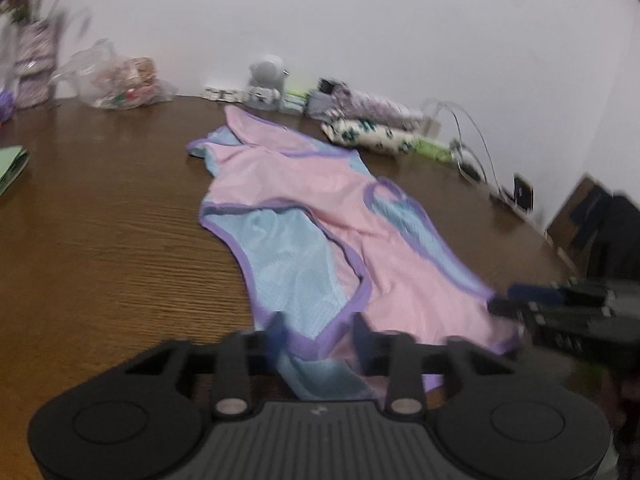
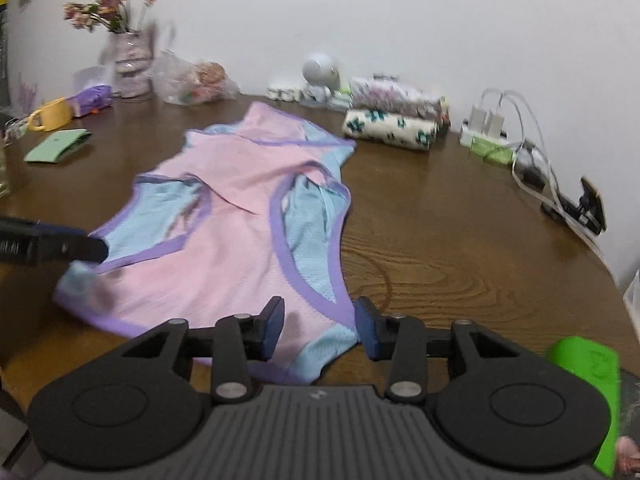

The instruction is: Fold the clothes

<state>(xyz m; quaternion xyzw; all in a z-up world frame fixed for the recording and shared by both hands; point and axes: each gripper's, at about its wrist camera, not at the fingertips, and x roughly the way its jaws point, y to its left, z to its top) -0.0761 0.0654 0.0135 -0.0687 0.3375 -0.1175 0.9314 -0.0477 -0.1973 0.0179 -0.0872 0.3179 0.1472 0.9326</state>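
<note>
A pink and light-blue sleeveless top with purple trim [image 1: 320, 216] lies spread on the brown wooden table [image 1: 100, 240]; it also shows in the right wrist view [image 2: 224, 232]. My left gripper [image 1: 320, 338] is open, its fingers on either side of the near left shoulder strap. My right gripper [image 2: 320, 326] is open, its fingers on either side of the near right shoulder strap. Each gripper shows in the other's view, the right one at the right edge [image 1: 520, 308] and the left one at the left edge [image 2: 80, 248].
Along the wall stand a vase of flowers [image 2: 128, 64], a plastic bag [image 2: 192, 80], a small white fan [image 2: 320, 72], rolled patterned cloths [image 2: 392, 124], and chargers with cables [image 2: 504, 132]. A green pouch [image 2: 56, 144] and a yellow cup [image 2: 52, 118] lie at the left.
</note>
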